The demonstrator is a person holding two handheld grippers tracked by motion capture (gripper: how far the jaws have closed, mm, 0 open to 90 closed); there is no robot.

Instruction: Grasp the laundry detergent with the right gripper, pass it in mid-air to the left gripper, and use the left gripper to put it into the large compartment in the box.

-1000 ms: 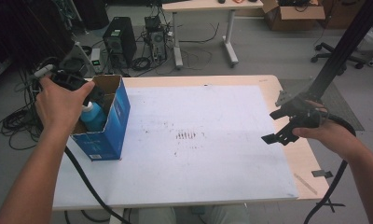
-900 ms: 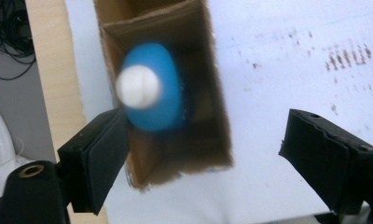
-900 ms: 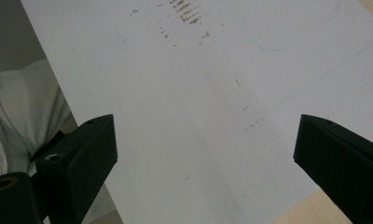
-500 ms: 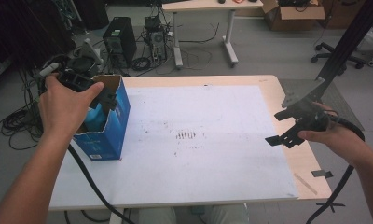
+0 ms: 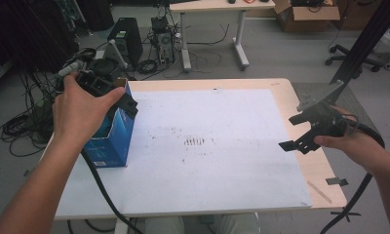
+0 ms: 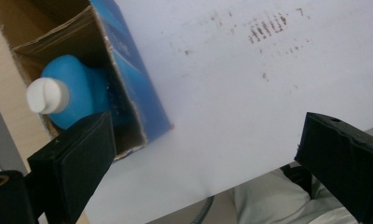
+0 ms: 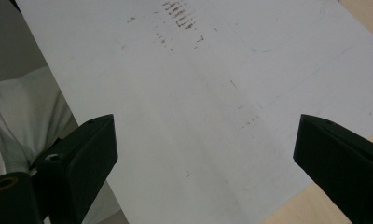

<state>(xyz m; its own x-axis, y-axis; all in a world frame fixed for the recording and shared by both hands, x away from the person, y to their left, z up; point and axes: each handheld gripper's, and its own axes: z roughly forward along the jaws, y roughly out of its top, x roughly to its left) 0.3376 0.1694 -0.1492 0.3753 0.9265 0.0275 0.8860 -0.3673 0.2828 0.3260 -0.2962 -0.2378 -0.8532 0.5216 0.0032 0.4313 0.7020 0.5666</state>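
Table's [image 5: 285,97] mostly white sheet; my left claw [image 6: 208,163] just opened wide, empty, above the box [image 6: 128,79] (bottle [image 6: 77,91] half hidden inside).

A blue cardboard box [image 5: 112,141] with plain brown insides stands at the left edge of the worktop [image 5: 285,100], whose bare rim is pale wood. In the box is a bright blue bottle [image 6: 75,95] with a white cap [image 6: 47,95]. A white sheet [image 5: 217,161] covering most of the worktop bears dark smudges and short rows of strokes near its middle. Both pairs of tongs, left [image 6: 208,163] and right [image 7: 205,158], are matt black.
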